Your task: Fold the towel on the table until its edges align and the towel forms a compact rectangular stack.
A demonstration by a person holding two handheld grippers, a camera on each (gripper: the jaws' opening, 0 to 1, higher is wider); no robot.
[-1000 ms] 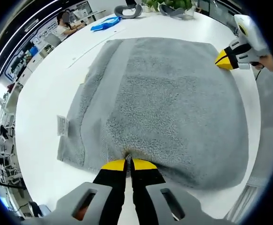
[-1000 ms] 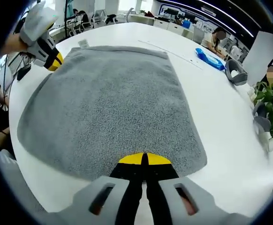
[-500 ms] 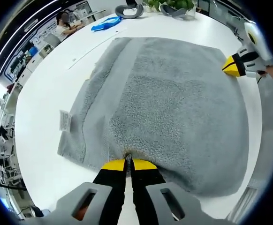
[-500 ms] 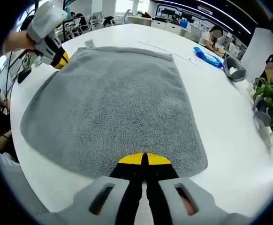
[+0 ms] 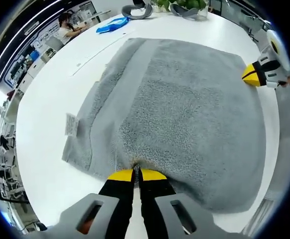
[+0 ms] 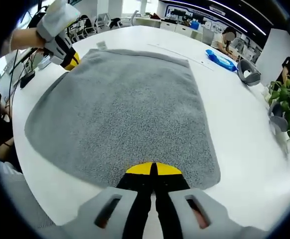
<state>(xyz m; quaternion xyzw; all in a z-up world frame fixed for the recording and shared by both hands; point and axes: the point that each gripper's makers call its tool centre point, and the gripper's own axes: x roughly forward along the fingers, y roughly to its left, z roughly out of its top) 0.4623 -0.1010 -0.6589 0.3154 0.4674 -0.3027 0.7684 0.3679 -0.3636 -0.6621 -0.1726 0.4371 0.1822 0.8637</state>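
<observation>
A gray towel [image 5: 185,104] is lying folded on the white table [image 5: 45,124]. The left gripper [image 5: 137,174] is pinching one corner of the towel with its jaws squeezed tight. The right gripper [image 6: 152,169] is pinching the other near corner the same way. A small white tag [image 5: 72,124] is sticking out at the towel's side.

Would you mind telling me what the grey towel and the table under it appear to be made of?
The grey towel looks like terry cloth, probably cotton: nubby looped pile, a flatter woven band along one side and a sewn-in label. The table looks like smooth white laminate or painted board, with a soft sheen.
</observation>
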